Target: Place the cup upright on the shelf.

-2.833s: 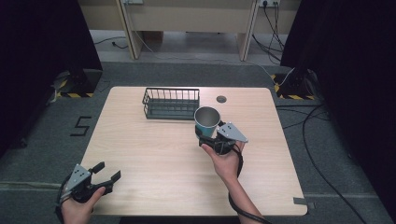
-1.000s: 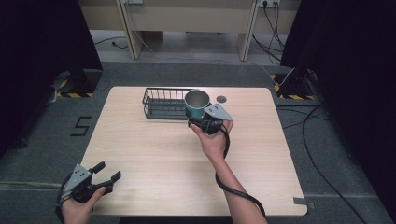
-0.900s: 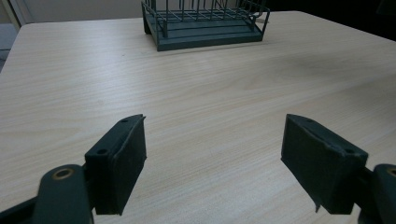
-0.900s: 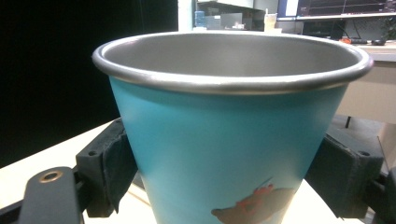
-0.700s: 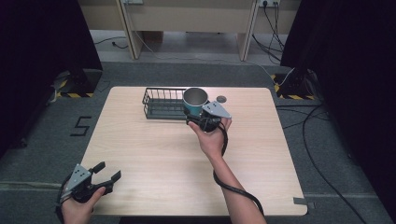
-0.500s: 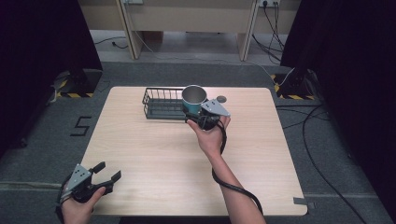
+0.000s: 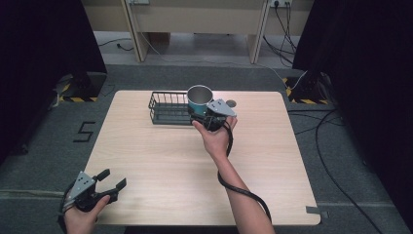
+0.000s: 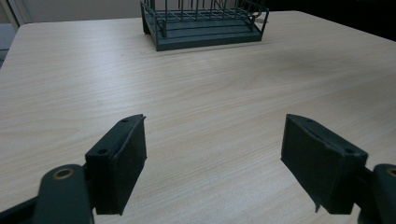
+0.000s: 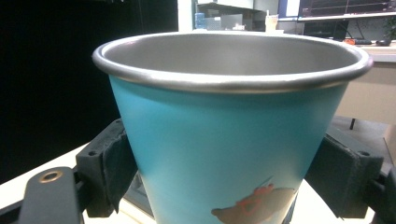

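A teal metal cup (image 7: 198, 99) with a steel rim is held upright in my right gripper (image 7: 203, 117), just above the right end of the black wire basket (image 7: 168, 108). In the right gripper view the cup (image 9: 229, 140) sits between the two black pads (image 9: 109, 165), which press on its sides. My left gripper (image 7: 109, 181) rests at the table's near left corner, jaws wide apart with nothing between them. From the left gripper view the gripper (image 8: 212, 163) faces the basket (image 8: 203, 23) across bare wood.
A small dark round disc (image 7: 231, 103) lies on the light wooden table (image 7: 160, 161) just right of the cup. Black cable trails from the right gripper along the forearm. Dark curtains and floor cables surround the table.
My right gripper has carried the cup away from me and a little left, from the table's middle to the right end of the basket. The left gripper has stayed put.
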`<state>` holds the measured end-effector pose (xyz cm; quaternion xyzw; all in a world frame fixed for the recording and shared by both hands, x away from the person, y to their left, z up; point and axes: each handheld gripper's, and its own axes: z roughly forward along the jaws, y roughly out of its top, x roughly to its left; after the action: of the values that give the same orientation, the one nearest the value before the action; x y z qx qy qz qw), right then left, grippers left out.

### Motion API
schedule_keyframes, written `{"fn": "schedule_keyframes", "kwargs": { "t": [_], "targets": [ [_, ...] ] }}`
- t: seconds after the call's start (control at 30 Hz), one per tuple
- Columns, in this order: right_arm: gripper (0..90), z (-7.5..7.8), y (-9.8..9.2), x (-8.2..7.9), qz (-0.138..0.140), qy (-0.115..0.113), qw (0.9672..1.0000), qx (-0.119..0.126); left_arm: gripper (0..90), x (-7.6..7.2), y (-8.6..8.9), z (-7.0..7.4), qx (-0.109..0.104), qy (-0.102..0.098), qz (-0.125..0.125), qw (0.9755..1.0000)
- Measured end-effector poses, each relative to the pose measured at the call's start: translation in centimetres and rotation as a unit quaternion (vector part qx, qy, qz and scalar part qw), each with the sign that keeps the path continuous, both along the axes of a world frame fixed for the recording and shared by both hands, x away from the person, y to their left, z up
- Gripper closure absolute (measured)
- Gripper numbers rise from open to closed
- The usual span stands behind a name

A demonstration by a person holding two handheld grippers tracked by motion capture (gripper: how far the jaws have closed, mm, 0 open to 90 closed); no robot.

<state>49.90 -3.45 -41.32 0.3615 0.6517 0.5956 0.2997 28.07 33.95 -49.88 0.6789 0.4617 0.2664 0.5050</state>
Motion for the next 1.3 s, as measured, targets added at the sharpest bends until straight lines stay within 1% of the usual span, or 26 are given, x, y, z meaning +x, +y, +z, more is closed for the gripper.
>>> {"fn": "schedule_keyframes", "kwargs": {
  "t": [0.17, 0.7, 1.3],
  "targets": [
    [18.0, 0.1, 0.4, 0.6, 0.0, 0.001, 1.0, 0.001, 21.8, 0.0, 0.0, 0.0, 0.0, 0.0, -0.001, 1.0],
    [18.0, 0.4, 1.4, 1.6, 0.001, 0.001, 1.0, -0.001, 21.8, 0.0, 0.0, 0.0, 0.0, 0.0, -0.003, 1.0],
    [18.0, 0.6, 2.7, 3.4, -0.001, 0.01, 1.0, 0.0, 21.8, 0.0, 0.0, 0.0, 0.0, 0.0, -0.003, 1.0]
  ]
}}
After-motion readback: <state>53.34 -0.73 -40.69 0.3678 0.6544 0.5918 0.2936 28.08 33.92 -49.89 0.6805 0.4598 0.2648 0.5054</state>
